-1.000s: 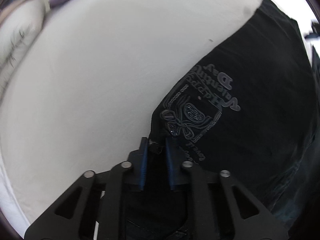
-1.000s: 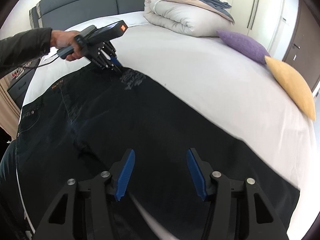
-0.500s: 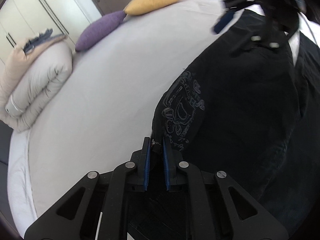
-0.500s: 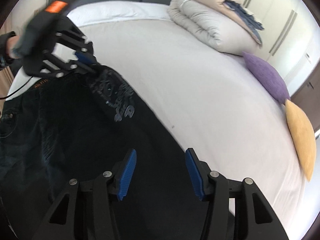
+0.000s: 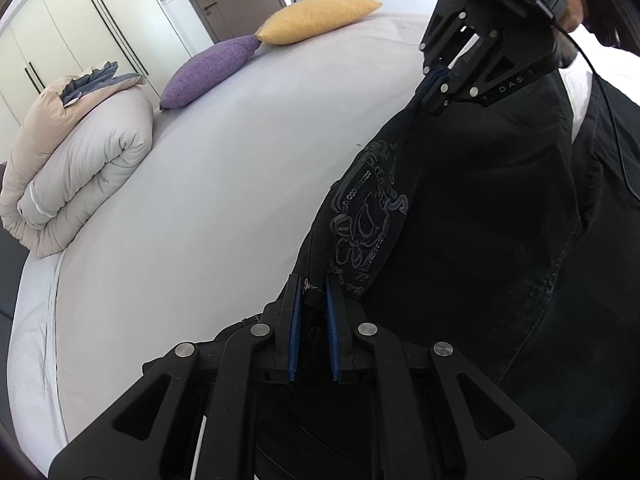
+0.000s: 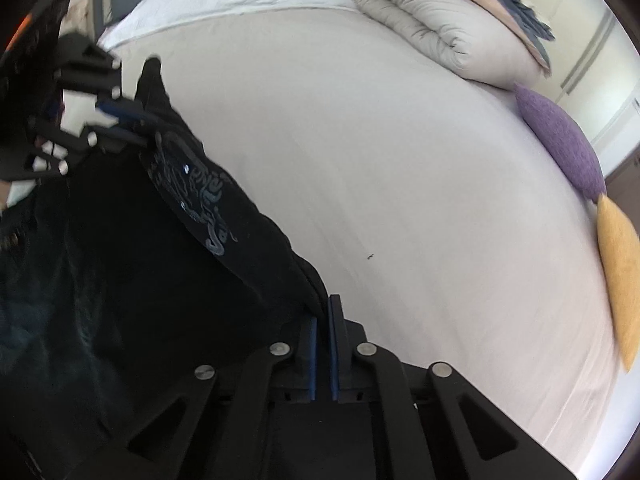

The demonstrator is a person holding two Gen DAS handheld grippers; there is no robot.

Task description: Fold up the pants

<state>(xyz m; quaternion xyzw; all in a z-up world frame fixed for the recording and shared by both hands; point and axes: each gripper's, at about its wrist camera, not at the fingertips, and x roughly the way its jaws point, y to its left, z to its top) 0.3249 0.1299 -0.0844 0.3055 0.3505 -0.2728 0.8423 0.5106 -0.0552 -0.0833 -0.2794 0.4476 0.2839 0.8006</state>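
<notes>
Black pants (image 5: 500,220) hang lifted above the bed (image 5: 224,184); your left gripper (image 5: 313,312) and right gripper (image 6: 323,344) each pinch the same long edge, keeping it taut for folding over.

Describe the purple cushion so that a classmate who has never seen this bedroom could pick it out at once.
Start at the big bed with the pale sheet. Along its far edge, find the rolled beige duvet; the purple cushion lies between that and the yellow cushion. Its purple colour and pointed corners distinguish it from both neighbours.
</notes>
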